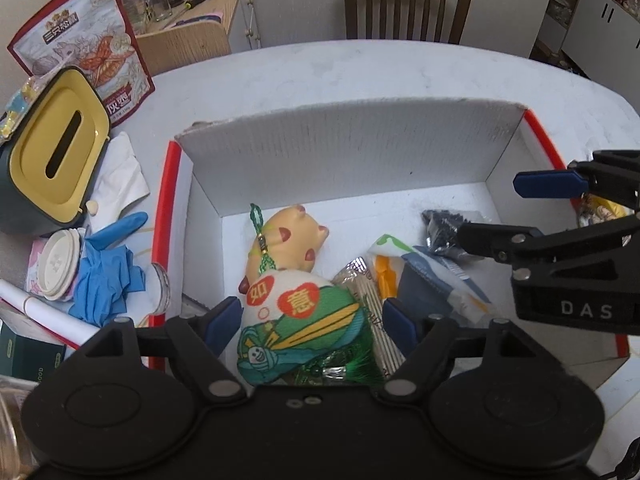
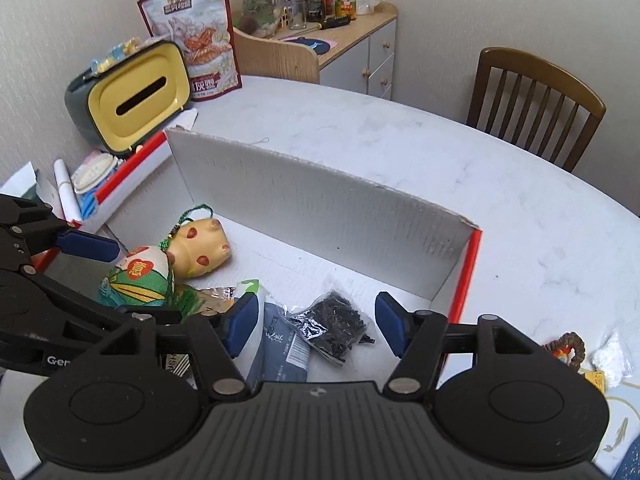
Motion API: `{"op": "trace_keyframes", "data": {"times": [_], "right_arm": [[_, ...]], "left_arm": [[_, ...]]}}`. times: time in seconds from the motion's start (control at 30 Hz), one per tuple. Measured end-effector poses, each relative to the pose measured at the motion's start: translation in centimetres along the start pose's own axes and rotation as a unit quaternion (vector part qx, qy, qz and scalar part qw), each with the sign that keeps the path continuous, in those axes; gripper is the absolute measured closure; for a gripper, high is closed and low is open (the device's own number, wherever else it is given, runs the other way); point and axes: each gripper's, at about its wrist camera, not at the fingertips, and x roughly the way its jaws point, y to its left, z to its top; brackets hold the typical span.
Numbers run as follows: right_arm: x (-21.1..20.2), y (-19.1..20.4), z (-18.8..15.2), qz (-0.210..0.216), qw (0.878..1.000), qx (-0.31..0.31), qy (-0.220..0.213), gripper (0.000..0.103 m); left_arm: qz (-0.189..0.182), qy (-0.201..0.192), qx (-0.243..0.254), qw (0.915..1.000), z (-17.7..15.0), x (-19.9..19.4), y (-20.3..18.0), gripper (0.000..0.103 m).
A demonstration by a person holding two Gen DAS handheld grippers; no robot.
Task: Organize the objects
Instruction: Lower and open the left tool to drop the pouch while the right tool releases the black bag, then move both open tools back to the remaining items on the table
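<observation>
Left wrist view: both grippers hover over the white cardboard box with red edges, and both are empty.

You have 2 wide-open grippers here. Your left gripper stands above the round embroidered fabric pouch with green tassel; its blue pads sit either side of the pouch, and I cannot tell if they touch it. Your right gripper hangs over the clear bag of small black pieces and the dark blue packet, gripping nothing. The yellow spotted pig figure lies inside the box beside the pouch. I judge these things are collected in the box as sorted, while the blue rubber gloves and the yellow-topped tissue holder wait outside on the white table.
</observation>
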Motion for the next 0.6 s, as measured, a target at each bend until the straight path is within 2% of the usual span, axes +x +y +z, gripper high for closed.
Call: {"op": "trace_keyframes", "data": {"times": [0.6], "right_arm": [[-7.6,-1.5,-1.3,0.04,0.997,0.023,-0.058,0.038]], "left_arm": [[-0.014,-0.057,-0.011,0.9982,-0.3,-5.2,-2.2,0.015]]}}
